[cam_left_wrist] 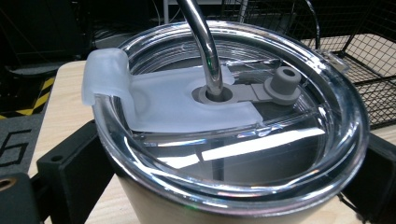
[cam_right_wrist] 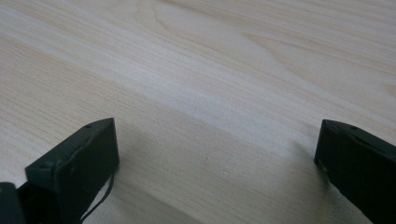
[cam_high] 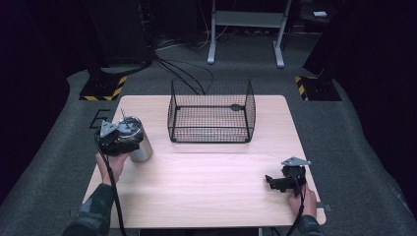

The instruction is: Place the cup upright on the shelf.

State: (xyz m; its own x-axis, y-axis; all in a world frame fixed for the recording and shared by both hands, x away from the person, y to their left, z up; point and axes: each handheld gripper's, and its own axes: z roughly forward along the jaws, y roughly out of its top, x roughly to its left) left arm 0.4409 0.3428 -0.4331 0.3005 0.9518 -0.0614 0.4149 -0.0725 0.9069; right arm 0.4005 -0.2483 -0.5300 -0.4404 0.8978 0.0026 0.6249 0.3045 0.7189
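The worktop (cam_high: 206, 182) is pale wood, and toward its far edge sits a black wire basket (cam_high: 211, 112), open at the top. At the near left corner stands a steel tumbler (cam_high: 139, 142) with a clear lid (cam_left_wrist: 233, 140) and a bent metal straw (cam_left_wrist: 205, 46) poking up through it.

The left hand-held gripper (cam_high: 118, 140) is round the tumbler just under the lid rim, one black jaw on each side of the body, pinching it. From where I stand it looks like the cup is about to be carried to the basket, though that is my guess.

To do that well, I'd keep the squeeze firm, since polished steel is slippery and the jaws hold high, near the lid. Lift straight up and keep the tumbler upright so the straw doesn't swing. It has to clear the basket's near wall before going down, and the straw must not catch the wire.

The right hand-held gripper (cam_high: 287, 181) rests low over bare wood at the near right, jaws spread wide with nothing between them, well apart from the tumbler. It should stay out of the path.
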